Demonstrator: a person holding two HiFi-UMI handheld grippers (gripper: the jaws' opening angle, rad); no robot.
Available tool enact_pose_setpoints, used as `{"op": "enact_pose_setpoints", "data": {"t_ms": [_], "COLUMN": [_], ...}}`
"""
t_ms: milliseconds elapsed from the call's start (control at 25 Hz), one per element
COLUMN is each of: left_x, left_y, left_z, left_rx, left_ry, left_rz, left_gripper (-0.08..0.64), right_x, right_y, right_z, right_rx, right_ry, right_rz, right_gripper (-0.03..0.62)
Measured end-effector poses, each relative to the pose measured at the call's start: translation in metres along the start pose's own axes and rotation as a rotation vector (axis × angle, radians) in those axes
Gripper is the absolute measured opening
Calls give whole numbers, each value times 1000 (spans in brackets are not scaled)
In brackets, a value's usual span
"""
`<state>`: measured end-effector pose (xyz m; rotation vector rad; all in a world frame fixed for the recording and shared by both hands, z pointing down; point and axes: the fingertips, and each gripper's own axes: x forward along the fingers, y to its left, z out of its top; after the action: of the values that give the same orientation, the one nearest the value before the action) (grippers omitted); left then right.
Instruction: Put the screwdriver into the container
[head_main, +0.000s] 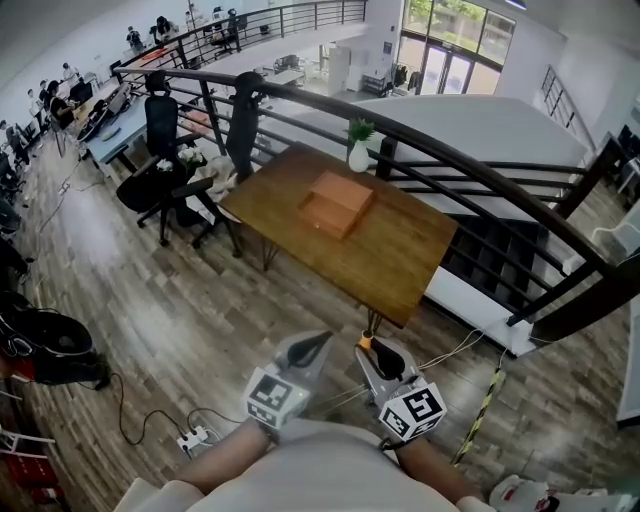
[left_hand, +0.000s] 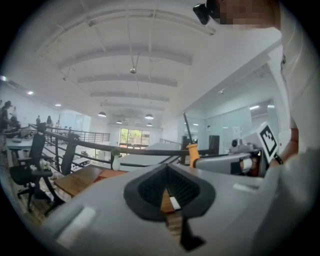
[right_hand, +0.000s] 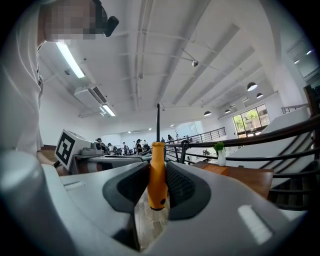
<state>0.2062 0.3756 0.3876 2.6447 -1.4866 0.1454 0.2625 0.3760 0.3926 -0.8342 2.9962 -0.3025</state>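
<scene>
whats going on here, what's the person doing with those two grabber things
A person stands back from a wooden table, holding a grabber in each hand. The right claw is shut on the orange handle of a screwdriver, whose shaft sticks out past the claw. The left claw is shut with nothing in it. The wooden container sits on the table ahead, near a small potted plant, so the screwdriver is not yet in it.
</scene>
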Motion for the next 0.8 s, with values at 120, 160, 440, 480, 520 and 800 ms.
{"op": "enact_pose_setpoints", "data": {"t_ms": [120,160,440,480,520,800], "left_x": [2,3,10,12,14,22], "left_y": [5,8,37,43,48,106], "left_z": [3,2,-2,-1,0,3], "left_rx": [1,0,-13,-13,-13,-22], "left_ry": [-2,0,7,3,0,-8], "left_rz": [-1,-2,-8,-10,-13,-13], "left_gripper": [5,5,5,5,5,5], "right_x": [5,9,38,43,48,98], "right_y": [-1,-2,-9,-11,-12,-22], "right_z": [2,2,-2,-2,-1,2], "right_rx": [4,7,10,9,8,2], "right_ry": [6,8,12,12,13,18], "right_rz": [-3,-3,-1,-5,-9,-22], "right_gripper": [113,113,114,114,114,114]}}
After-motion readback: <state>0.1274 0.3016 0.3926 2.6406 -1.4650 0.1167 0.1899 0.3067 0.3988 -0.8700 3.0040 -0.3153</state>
